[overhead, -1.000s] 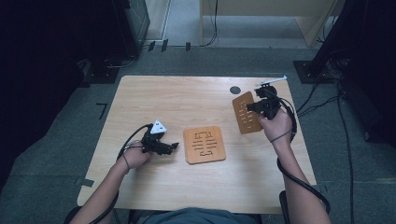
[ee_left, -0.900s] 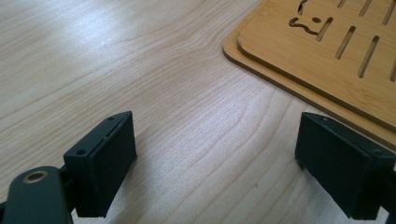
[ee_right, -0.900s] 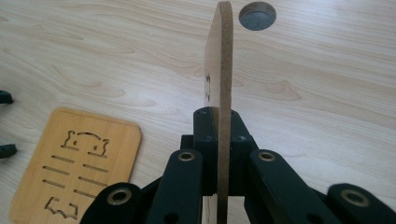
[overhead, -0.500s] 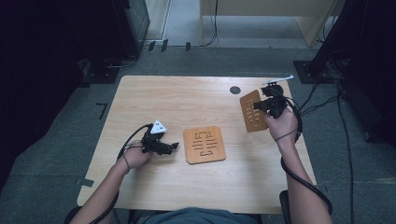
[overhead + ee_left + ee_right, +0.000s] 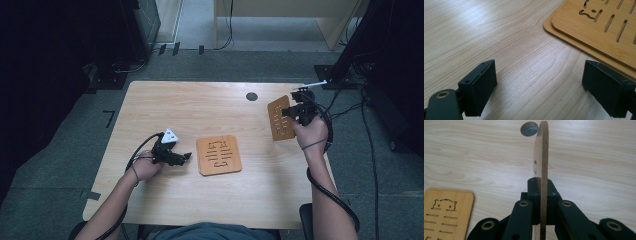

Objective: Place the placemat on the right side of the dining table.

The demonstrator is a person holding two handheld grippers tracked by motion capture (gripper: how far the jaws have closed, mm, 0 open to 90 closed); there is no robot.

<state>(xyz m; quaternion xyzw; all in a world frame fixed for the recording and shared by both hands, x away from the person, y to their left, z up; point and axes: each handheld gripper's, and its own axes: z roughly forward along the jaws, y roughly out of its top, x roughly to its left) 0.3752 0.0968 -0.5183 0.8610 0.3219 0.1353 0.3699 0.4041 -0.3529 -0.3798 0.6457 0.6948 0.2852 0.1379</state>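
Observation:
My right gripper (image 5: 289,112) is shut on a thin slotted wooden mat (image 5: 280,118), holding it by one edge above the table's far right. In the right gripper view the held mat (image 5: 542,157) stands edge-on between the closed jaws of my right gripper (image 5: 541,195). More slotted wooden mats lie stacked (image 5: 218,154) at the table's middle; the same stack (image 5: 599,27) shows two mats, one on the other. My left gripper (image 5: 186,157) rests low on the table just left of the stack, open with bare wood between its fingers (image 5: 480,85).
A dark round cap (image 5: 252,96) sits in the tabletop near the far edge, seen as a grey disc (image 5: 529,128) beyond the held mat. The light wooden table (image 5: 165,110) has dark furniture, cables and grey floor around it.
My right gripper has carried the held mat farther to the right and a little away from me. The left hand and the stacked mats have stayed put.

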